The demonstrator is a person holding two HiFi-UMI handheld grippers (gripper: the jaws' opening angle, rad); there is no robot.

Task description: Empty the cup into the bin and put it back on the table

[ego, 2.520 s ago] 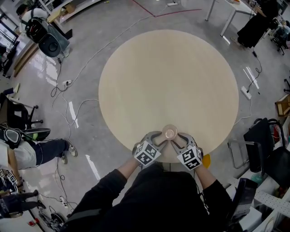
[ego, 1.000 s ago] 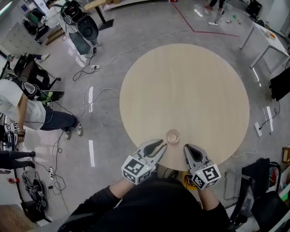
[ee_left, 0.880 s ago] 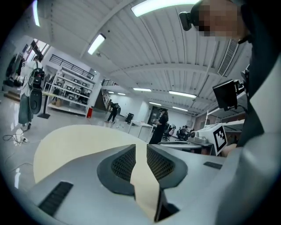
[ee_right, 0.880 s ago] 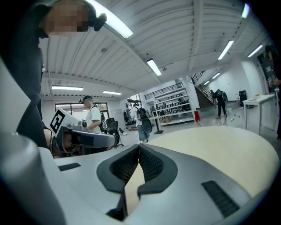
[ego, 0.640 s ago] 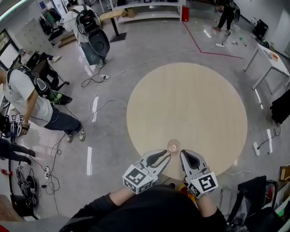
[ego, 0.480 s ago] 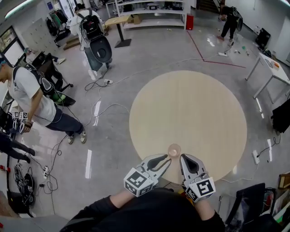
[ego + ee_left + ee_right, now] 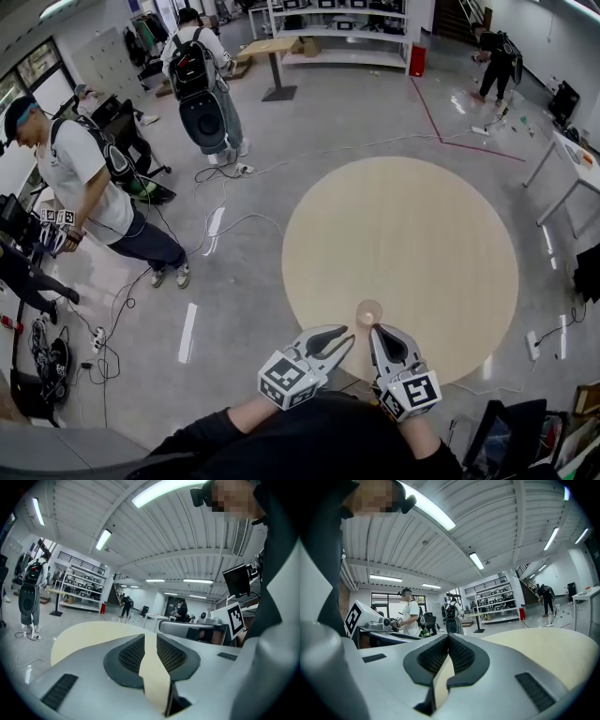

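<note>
Drawn back, left tongs (image 7: 347, 338), right tongs (image 7: 377, 331), cup (image 7: 368, 312) just beyond

I'd call this a big open robotics lab hall: a polished grey floor (image 7: 234, 309) strewn with loose cables (image 7: 246, 217) and marked by a red tape line (image 7: 428, 112), with metal storage racks (image 7: 328, 19) along the far wall. People stand about wearing backpack rigs (image 7: 195, 67). Long strip lights (image 7: 161, 490) run under a ribbed ceiling, above a pale round table (image 7: 403, 234).
</note>
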